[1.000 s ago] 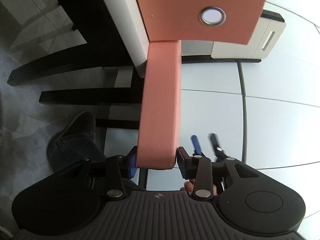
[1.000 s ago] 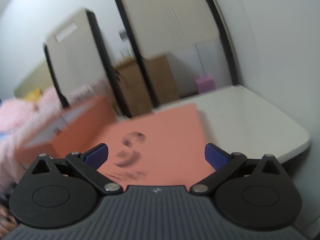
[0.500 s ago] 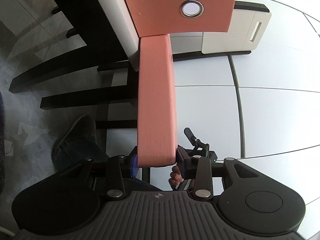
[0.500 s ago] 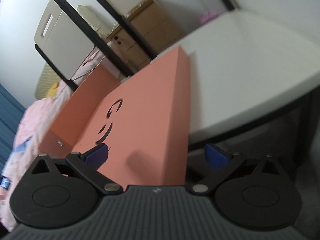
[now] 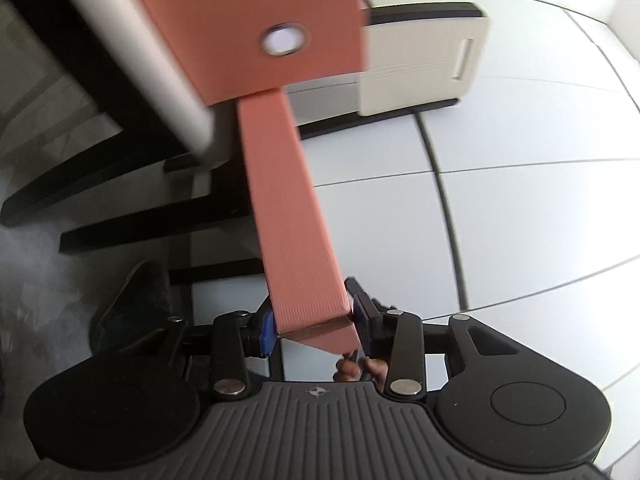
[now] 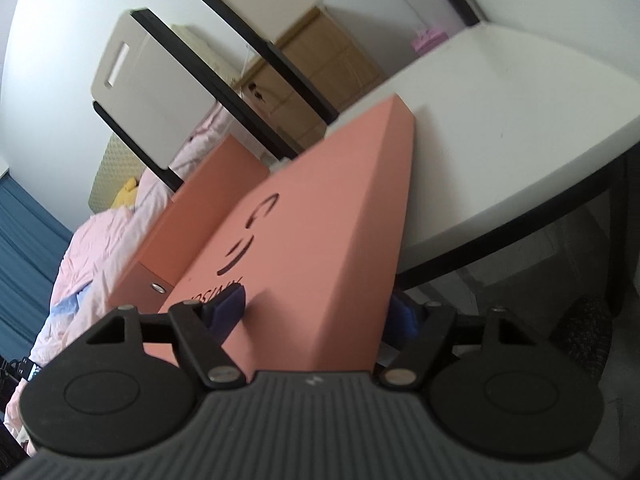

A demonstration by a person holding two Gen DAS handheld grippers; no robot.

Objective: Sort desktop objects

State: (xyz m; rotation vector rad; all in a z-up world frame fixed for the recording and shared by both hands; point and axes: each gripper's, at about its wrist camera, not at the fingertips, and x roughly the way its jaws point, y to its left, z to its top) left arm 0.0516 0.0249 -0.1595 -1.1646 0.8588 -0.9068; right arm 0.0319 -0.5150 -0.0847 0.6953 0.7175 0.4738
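Note:
A salmon-pink box (image 6: 320,240) with a dark logo on its lid lies partly over the edge of the white table (image 6: 500,128). In the left wrist view its narrow side (image 5: 292,216) runs up to a hinged flap with a metal snap (image 5: 284,38). My left gripper (image 5: 314,330) is shut on the near end of that side. My right gripper (image 6: 320,312) is shut on the box's near end, with one blue pad on the lid and the other under the side wall.
Black table legs and grey floor (image 5: 48,240) lie at left, with a dark shoe (image 5: 136,300). A beige cabinet with a slot handle (image 5: 424,64) stands behind. A pink blanket (image 6: 92,248) and cardboard boxes (image 6: 320,64) lie beyond the table.
The right gripper's jaws have closed from wide open onto the box's near end. The left gripper keeps its hold while the box has tilted and swung slightly.

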